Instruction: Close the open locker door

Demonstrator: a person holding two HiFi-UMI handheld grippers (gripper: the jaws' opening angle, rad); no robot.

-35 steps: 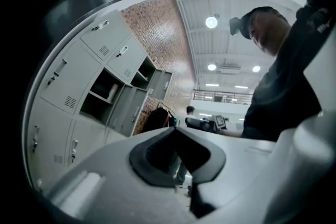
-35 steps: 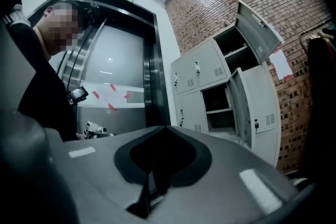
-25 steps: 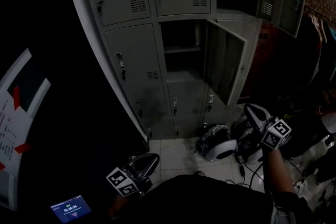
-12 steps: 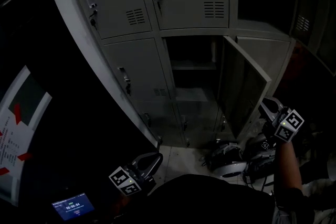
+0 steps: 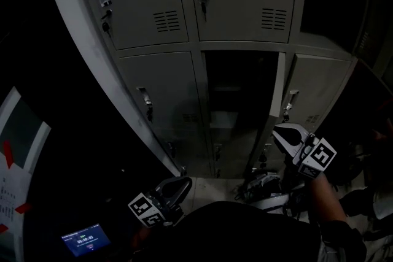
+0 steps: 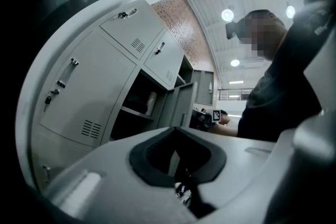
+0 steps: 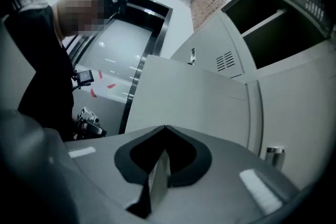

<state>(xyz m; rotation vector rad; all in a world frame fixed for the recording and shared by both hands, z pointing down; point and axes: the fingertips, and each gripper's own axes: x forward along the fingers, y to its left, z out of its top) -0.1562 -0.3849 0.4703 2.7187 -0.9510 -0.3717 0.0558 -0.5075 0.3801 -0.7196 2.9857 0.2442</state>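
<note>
The locker door (image 5: 279, 98) is standing swung out from the middle row of the grey lockers (image 5: 153, 3). It is showing almost edge-on at 3 o'clock of its dark open compartment (image 5: 236, 101). The right hand-held gripper (image 5: 279, 134) is hovering just beside the door's lower end, at about 5 o'clock of it, on the outer side. Its jaws are pressed together with nothing between them, and the door's flat face is filling the space ahead of the tips. I cannot tell whether the tips are touching the sheet. The left hand-held gripper (image 5: 181, 184) is hanging low at 7 o'clock, well apart from the lockers, its jaws likewise together and empty.

To my eye the door is thin painted sheet steel, so it is probably light, stiff, and swinging freely on its hinges. The smooth paint is likely giving little to pinch, so I would not clamp it. Pushing with closed tips flat on the outer face, near the free edge and away from the hinge side, seems best. A hard shove is likely to make it clang and bounce off the frame, so a steady push until it sits flush looks safer.
</note>
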